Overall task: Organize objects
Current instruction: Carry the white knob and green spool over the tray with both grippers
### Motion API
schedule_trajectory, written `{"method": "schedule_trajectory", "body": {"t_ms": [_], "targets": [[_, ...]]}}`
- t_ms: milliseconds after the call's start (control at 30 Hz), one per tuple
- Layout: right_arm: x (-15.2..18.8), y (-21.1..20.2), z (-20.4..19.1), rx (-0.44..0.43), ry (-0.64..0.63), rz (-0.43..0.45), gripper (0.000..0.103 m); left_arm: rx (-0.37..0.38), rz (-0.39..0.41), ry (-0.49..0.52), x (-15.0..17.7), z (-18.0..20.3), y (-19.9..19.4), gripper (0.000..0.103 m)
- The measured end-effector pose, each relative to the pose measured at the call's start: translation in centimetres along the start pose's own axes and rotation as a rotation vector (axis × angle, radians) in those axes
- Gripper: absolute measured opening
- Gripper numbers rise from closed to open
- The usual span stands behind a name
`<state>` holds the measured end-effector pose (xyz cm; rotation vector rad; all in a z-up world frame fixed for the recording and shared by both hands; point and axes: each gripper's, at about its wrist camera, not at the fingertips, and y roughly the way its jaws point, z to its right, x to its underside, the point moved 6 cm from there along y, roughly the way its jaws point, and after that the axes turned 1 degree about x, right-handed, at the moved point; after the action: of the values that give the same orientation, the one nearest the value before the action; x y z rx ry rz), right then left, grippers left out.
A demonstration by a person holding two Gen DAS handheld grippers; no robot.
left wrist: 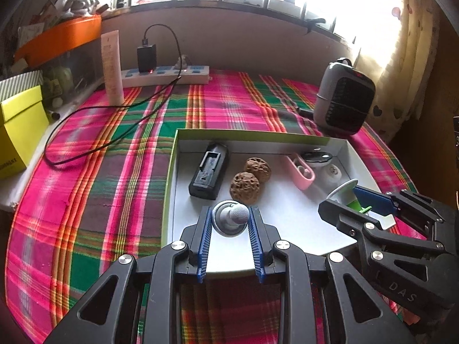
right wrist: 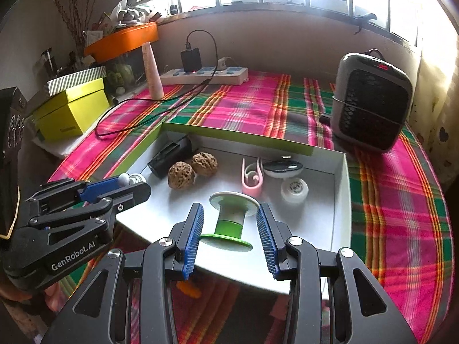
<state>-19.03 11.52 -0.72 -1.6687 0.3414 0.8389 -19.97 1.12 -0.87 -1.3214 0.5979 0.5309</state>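
- Left wrist view: my left tongs (left wrist: 229,215) are clamped on a small silver microphone (left wrist: 233,218), its grey mesh head towards the camera and its round base beyond, carried over the near edge of the white tray (left wrist: 287,215) with green outer walls.
- Already in the tray: a black charger cradle (left wrist: 208,174), two walnuts (left wrist: 251,176), a pink clip (left wrist: 299,172) and a white disc (left wrist: 332,173).
- The right tongs (left wrist: 370,203) come in from the right, carrying the green-and-white spool (left wrist: 348,193).
- Right wrist view: the spool (right wrist: 231,219) sits between my right tongs (right wrist: 229,229), held across its flanges, over the tray's (right wrist: 342,189) near half. The left tongs (right wrist: 114,187) show at left with the microphone's (right wrist: 124,178) head poking out.
- The tray rests on the plaid cloth (right wrist: 258,106) covering the desk, with a heater (right wrist: 373,100) at its far right.
- I judge both items are at the placing step. Next I'd lower each onto bare tray floor, clear of the walnuts and clip, then release; the spool could roll if set on its side.
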Motion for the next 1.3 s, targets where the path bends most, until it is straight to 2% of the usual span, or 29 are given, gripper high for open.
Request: {"method": "schedule_trajectory", "body": {"t_ms": [467, 1300], "targets": [[-1.0, 2.7, -0.9, -0.010, -0.044, -0.035, 0.040, 0.001, -0.029, -0.003, 0.1, -0.6, 1.8, 0.024], [-1.0, 5.0, -0.8, -0.017, -0.074, -0.073, 0.040, -0.028, -0.011, 0.050, 0.0, -0.3, 2.3, 0.024]]}}
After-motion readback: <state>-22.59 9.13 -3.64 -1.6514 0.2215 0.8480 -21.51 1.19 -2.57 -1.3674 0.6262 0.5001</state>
